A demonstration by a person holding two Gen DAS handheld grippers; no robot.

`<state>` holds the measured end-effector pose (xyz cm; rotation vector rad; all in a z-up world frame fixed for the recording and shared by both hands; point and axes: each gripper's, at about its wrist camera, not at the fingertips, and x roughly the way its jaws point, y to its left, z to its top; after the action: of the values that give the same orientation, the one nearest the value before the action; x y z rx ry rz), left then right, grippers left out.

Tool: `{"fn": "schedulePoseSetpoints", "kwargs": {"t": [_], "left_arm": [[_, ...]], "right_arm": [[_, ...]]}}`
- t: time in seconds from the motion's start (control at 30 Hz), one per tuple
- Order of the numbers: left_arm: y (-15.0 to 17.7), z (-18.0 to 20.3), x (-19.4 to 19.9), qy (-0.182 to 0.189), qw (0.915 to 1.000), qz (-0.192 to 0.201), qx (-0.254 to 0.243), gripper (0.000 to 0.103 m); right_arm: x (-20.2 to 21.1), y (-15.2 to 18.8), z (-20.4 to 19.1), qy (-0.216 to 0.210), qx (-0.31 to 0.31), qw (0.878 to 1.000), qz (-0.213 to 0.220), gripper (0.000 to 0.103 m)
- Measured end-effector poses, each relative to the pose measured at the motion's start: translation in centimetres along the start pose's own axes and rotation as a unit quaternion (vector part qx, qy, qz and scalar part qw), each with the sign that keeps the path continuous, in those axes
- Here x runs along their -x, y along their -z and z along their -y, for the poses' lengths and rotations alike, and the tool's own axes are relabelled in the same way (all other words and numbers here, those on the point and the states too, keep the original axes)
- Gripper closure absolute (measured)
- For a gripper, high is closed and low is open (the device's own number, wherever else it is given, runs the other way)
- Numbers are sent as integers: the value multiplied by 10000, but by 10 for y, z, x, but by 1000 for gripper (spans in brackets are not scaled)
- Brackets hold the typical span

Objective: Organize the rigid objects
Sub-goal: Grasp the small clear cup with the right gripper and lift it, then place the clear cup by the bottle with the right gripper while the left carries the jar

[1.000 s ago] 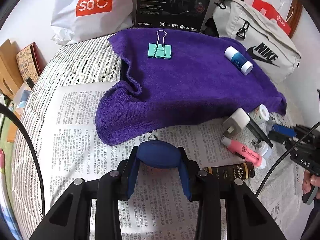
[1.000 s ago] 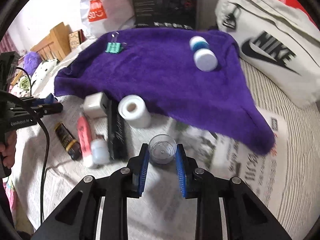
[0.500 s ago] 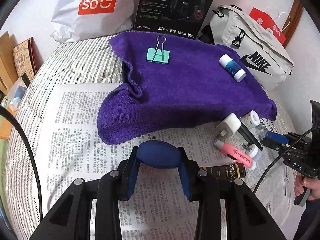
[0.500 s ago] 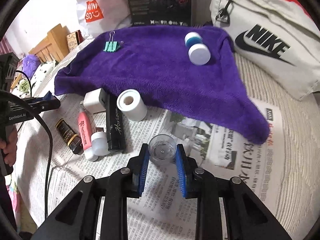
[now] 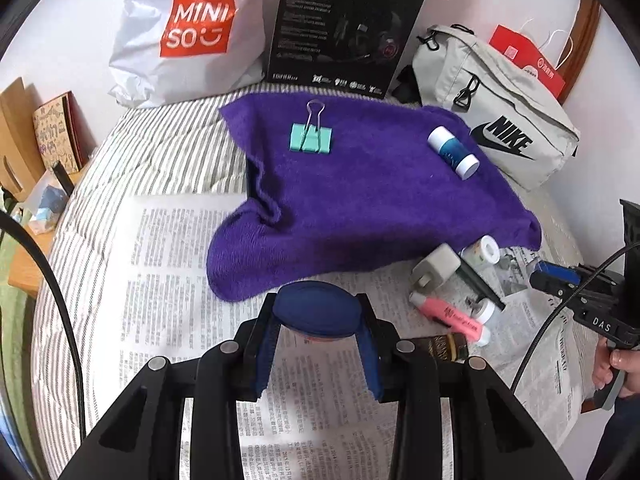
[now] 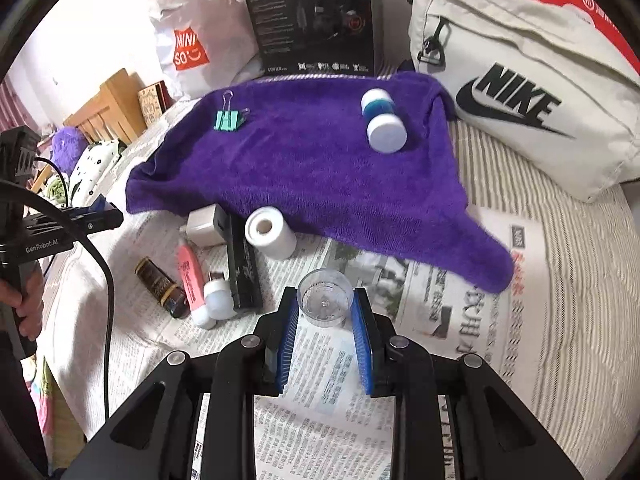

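Holding a dark blue rounded object [image 5: 318,308] between its blue pads, the left gripper [image 5: 318,322] is clamped on its flanks, apparently carrying it toward the purple towel [image 5: 360,200], where a green binder clip [image 5: 311,138] and a blue-and-white bottle [image 5: 453,153] already lie well apart; the towel looks like the sorting area. Between the grippers, on newspaper [image 6: 320,400], the unsorted cluster waits: charger plug [image 6: 202,226], pink highlighter [image 6: 190,276], white roll [image 6: 270,232]. The right gripper [image 6: 325,316] is likewise clamped on a small clear cup [image 6: 325,302], seated at the jaw tips with its open mouth facing the camera.
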<state>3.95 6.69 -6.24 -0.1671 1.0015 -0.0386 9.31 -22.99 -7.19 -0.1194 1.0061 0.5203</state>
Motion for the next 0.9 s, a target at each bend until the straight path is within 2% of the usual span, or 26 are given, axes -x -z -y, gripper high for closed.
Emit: {"fn": "schedulePoseSetpoints", "kwargs": {"t": [0.2,0.47,0.9], "left_arm": [[-17,2,2,-137,9998,83,-81,68],[-42,-3,-5,-35,9999,135,-94,68],[-87,-12,-33,-12,9996,104,-248,68]], "right_arm": [[6,-22,6,67,51,9998,183,76],[-5,-55,16,153,84,9994,294,76],[-42,-86,33,294,31,9995,67,76]]}}
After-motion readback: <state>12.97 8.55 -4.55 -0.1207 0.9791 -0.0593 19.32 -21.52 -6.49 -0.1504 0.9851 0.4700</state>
